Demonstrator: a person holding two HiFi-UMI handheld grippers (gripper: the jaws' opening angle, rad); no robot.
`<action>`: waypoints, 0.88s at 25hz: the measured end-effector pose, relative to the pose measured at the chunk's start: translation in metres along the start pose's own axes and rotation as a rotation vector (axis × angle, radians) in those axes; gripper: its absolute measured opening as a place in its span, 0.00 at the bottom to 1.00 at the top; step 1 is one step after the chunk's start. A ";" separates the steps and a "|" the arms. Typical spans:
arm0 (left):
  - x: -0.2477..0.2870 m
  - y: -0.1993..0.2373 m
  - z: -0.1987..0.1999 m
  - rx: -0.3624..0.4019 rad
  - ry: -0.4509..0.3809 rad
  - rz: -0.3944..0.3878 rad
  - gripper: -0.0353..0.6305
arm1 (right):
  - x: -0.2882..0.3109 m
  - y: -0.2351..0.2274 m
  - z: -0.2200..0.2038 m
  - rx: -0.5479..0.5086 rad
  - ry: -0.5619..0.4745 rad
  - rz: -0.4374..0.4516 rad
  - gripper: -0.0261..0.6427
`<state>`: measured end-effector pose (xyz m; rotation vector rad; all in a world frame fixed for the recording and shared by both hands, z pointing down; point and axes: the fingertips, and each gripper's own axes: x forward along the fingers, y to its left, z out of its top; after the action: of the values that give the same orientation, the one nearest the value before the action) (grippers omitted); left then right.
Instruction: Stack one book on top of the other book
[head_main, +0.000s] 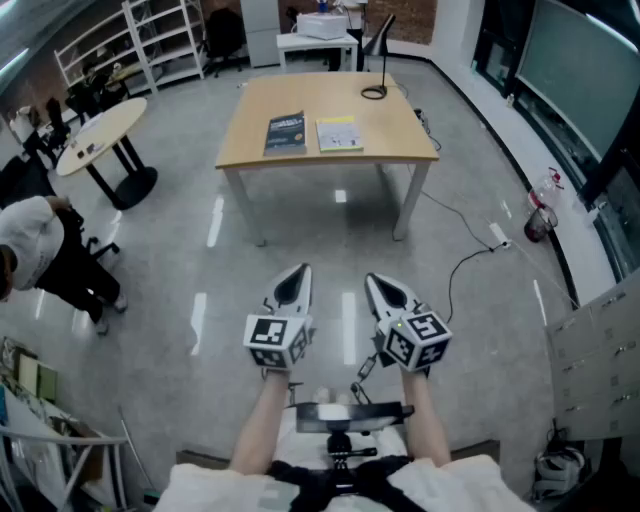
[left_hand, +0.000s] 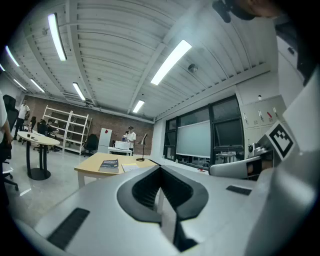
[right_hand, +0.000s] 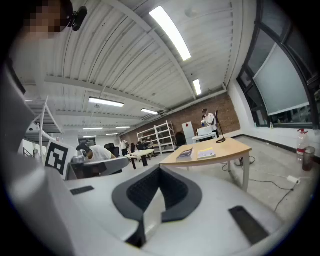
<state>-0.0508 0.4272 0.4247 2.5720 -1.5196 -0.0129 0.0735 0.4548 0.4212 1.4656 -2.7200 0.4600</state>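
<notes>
This is looking like an open-plan lab or office workspace to me, with strip lights (left_hand: 170, 62) glaring off a polished grey floor (head_main: 330, 270), white shelving racks (head_main: 160, 40) standing along a brick wall (left_hand: 60, 111), a round table (head_main: 100, 135) sitting off to one side, and a person (left_hand: 130, 136) standing at a far desk.

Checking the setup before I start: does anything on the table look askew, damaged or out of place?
Nothing stands out. The dark book and the yellow book lie flat, side by side and apart, on the table. The left gripper and right gripper are shut, empty, well short of it.
</notes>
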 end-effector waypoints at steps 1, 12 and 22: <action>0.002 0.002 0.001 0.000 -0.005 -0.001 0.05 | 0.002 -0.001 0.001 -0.005 -0.001 0.001 0.04; 0.018 0.009 0.002 0.015 0.005 -0.006 0.05 | 0.021 -0.002 0.005 -0.024 -0.006 0.017 0.04; 0.038 0.012 0.002 -0.004 -0.003 0.013 0.05 | 0.027 -0.030 0.013 0.026 -0.019 0.001 0.04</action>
<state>-0.0435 0.3884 0.4272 2.5602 -1.5354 -0.0175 0.0845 0.4135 0.4208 1.4830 -2.7398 0.4858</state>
